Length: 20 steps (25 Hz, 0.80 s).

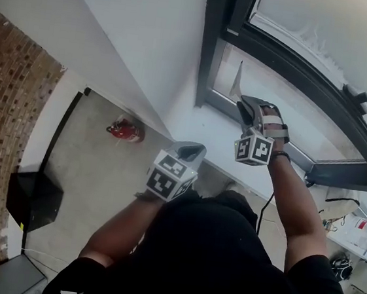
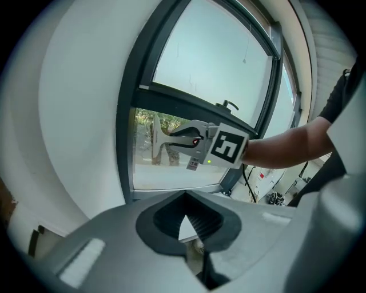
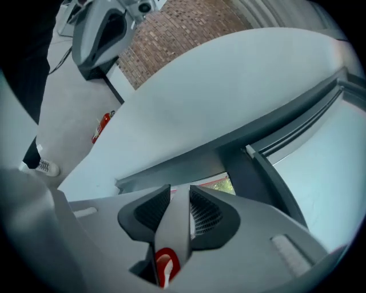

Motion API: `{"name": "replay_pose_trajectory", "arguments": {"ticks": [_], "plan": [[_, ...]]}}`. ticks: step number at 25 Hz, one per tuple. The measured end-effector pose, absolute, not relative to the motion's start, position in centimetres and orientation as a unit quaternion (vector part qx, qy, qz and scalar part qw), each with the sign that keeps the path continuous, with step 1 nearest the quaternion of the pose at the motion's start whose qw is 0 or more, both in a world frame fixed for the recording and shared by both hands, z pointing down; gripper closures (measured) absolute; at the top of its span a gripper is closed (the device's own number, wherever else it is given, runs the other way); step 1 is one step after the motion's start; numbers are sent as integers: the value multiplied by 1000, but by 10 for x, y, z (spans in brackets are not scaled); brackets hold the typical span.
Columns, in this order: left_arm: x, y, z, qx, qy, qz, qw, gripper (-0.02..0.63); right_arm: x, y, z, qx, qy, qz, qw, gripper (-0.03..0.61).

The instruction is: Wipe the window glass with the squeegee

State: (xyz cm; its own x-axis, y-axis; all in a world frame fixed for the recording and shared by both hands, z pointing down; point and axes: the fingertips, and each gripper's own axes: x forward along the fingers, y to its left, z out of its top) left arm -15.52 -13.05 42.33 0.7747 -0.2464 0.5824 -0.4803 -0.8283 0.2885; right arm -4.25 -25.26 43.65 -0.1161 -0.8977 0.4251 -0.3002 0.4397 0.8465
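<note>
Here, the right gripper (image 1: 250, 108) is raised to the window, its jaws pinching the grey handle of the squeegee (image 1: 237, 82). In the right gripper view the handle, with a red mark near its end, sits squarely between the two dark pads (image 3: 207, 213). The squeegee's blade stands upright at the lower pane of window glass (image 1: 278, 100), near that pane's left side and close to the dark window frame (image 1: 212, 41). The left gripper (image 1: 189, 152) hangs lower, well apart from the window, with its jaws pressed together on nothing. A red fire extinguisher (image 1: 125, 130) lies on the floor below, near the white wall (image 1: 144, 26).
</note>
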Motion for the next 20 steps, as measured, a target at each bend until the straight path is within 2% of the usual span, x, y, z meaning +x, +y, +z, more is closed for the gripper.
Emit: {"name": "replay_pose_trajectory", "arguments": {"ticks": [4, 9, 20], "plan": [[-160, -144, 428, 906, -237, 277, 217, 614, -38, -302, 458, 431, -681, -325, 495, 449], [-159, -149, 445, 886, -276, 274, 251, 614, -35, -344, 477, 426, -681, -353, 479, 451], [-129, -124, 484, 866, -299, 274, 292, 614, -16, -378, 487, 427, -673, -396, 455, 451]]}}
